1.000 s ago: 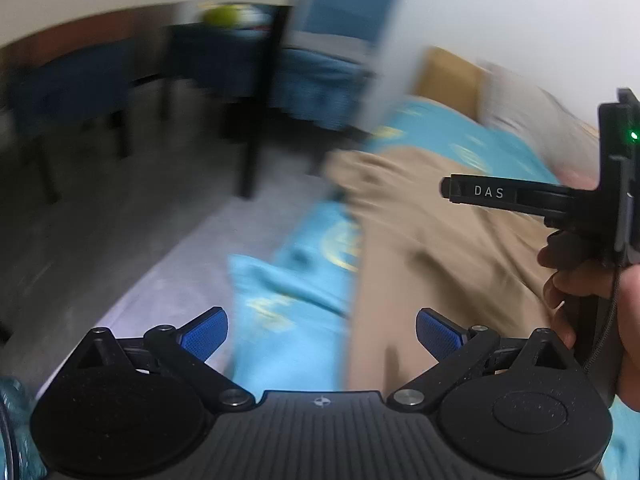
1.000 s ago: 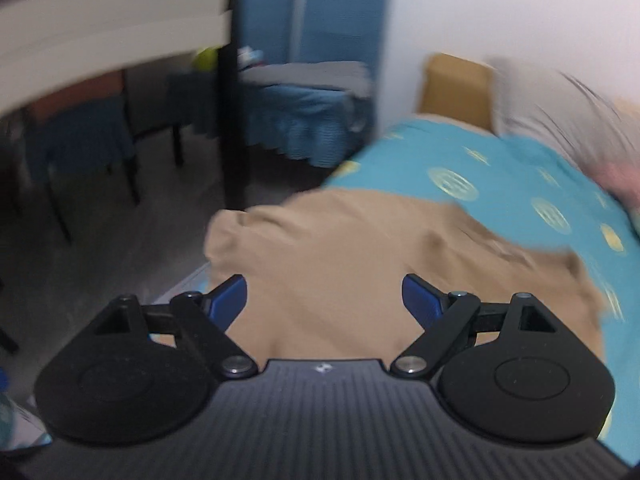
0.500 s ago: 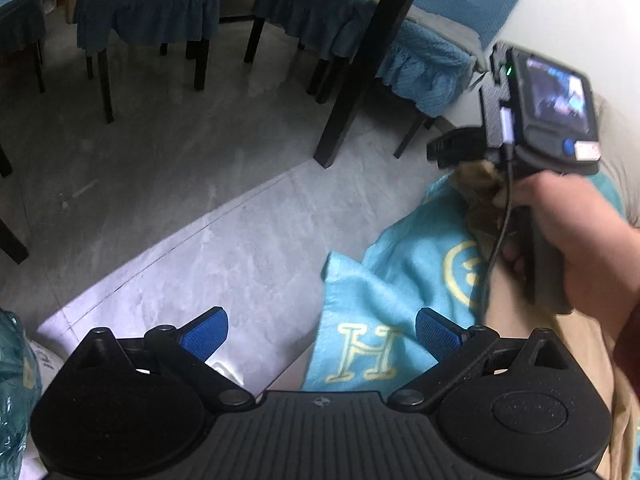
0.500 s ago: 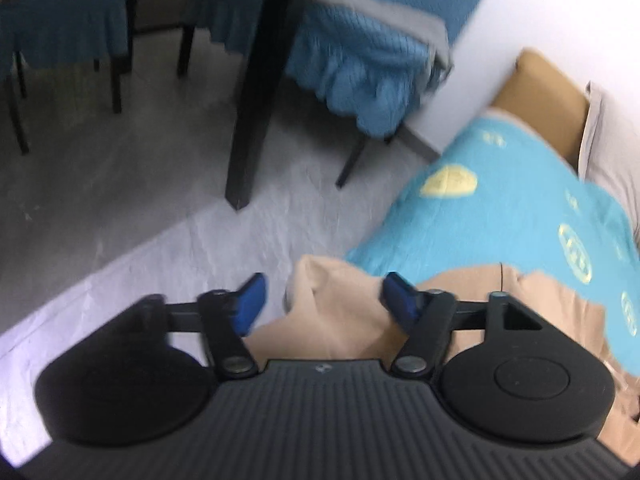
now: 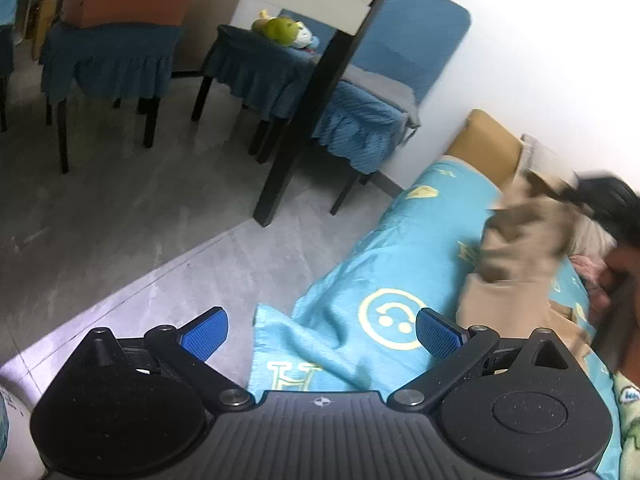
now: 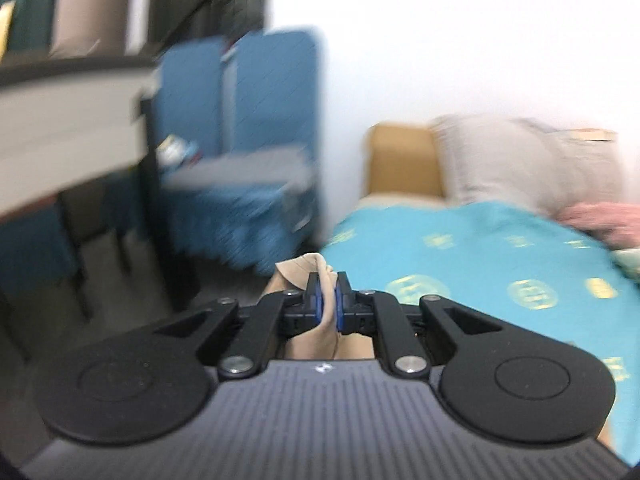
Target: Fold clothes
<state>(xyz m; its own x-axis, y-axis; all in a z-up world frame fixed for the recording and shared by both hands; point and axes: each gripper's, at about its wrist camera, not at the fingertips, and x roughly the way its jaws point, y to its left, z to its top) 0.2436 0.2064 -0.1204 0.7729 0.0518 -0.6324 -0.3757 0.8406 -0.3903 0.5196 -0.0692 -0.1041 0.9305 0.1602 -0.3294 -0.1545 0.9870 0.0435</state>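
Note:
A tan garment (image 5: 516,248) lies on a bed covered by a turquoise blanket (image 5: 384,280). Part of it is lifted up at the far right. My right gripper (image 6: 327,300) is shut on a corner of the tan garment (image 6: 308,270) and holds it above the blanket (image 6: 480,264). It shows blurred in the left wrist view (image 5: 604,200) at the lifted cloth. My left gripper (image 5: 320,330) is open and empty over the blanket's hanging corner, left of the garment.
A black table leg (image 5: 296,128) and blue-skirted chairs (image 5: 360,120) stand on the grey floor (image 5: 120,220) left of the bed. A grey pillow (image 6: 528,164) and a tan headboard (image 6: 404,160) are at the far end, with pink cloth (image 6: 600,220) beside them.
My right gripper has closed on the garment's corner and lifted it up and away along the bed. My left gripper stayed open over the blanket corner.

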